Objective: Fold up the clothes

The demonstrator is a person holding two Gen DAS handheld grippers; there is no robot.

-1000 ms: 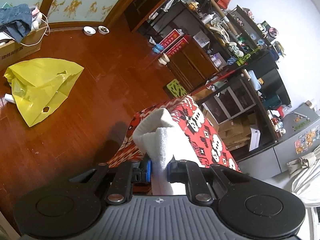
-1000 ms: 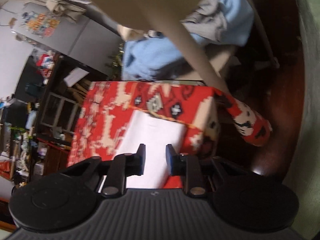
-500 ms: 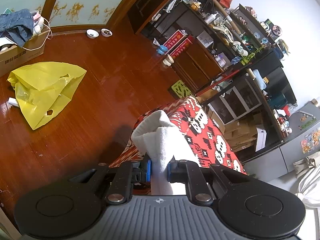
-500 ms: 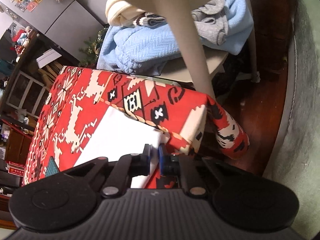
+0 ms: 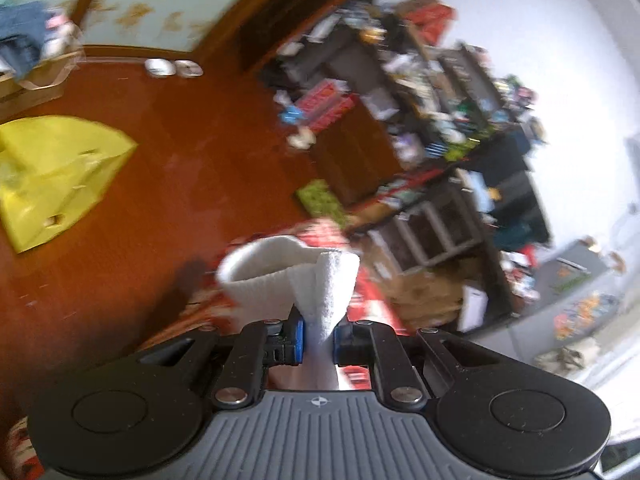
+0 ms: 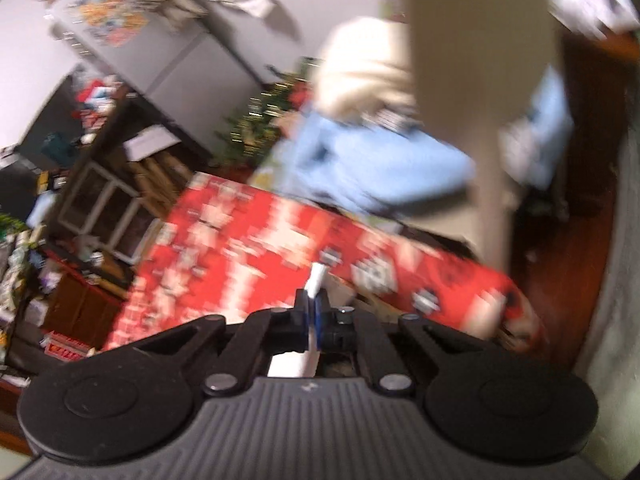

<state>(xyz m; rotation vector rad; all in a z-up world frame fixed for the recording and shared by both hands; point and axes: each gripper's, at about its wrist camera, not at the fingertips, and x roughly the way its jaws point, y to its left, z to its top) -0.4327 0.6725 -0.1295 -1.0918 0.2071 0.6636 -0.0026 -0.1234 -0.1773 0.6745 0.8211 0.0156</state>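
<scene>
A white cloth (image 5: 280,276) bunches up in a curl in front of my left gripper (image 5: 319,334), which is shut on a fold of it. In the right wrist view my right gripper (image 6: 313,312) is shut on a thin white edge of the same cloth (image 6: 315,280), lifted above the table with the red patterned cover (image 6: 248,240). A strip of that red cover (image 5: 360,292) shows behind the cloth in the left wrist view. Both views are blurred by motion.
A yellow plastic bag (image 5: 52,176) lies on the dark wooden floor (image 5: 180,152). Cluttered dark shelves (image 5: 420,120) stand at the right. Beyond the table a light blue garment (image 6: 360,160) and a cream one (image 6: 360,68) are piled up, with a beige post (image 6: 480,92) in front.
My right gripper closed on the white cloth's edge and lifted it off the red cover. My left gripper kept its hold and rose, with the cloth curling up more.
</scene>
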